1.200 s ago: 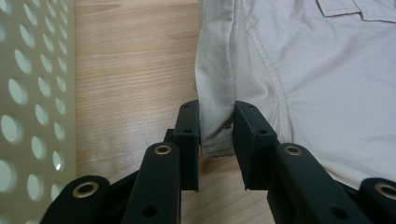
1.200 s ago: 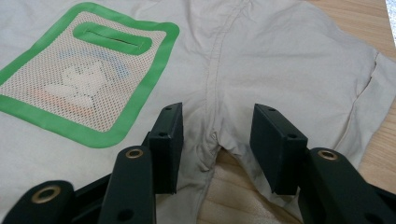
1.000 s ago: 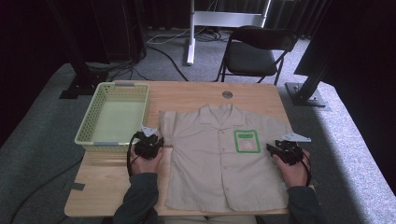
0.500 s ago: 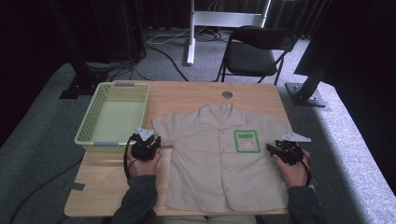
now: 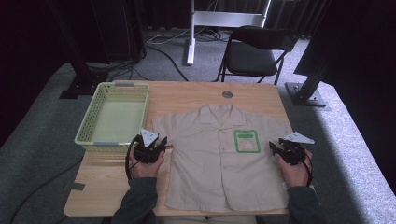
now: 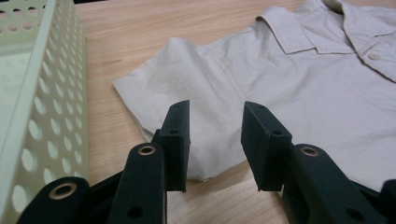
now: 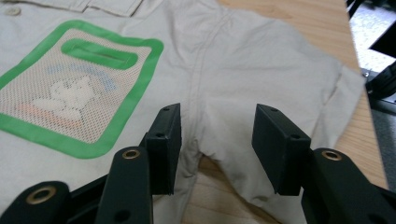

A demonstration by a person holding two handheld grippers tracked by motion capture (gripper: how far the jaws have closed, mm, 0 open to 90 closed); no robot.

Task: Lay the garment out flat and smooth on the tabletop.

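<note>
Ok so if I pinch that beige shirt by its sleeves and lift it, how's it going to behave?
Probably floppy: the shirt lies flat on the table, and its sleeve shows soft creases. It looks like thin cloth, so likely light, and the body should sag between both open grippers. Pushed, it may bunch rather than slide.

A black folding chair (image 5: 254, 53) stands behind the wooden table (image 5: 187, 95).
</note>
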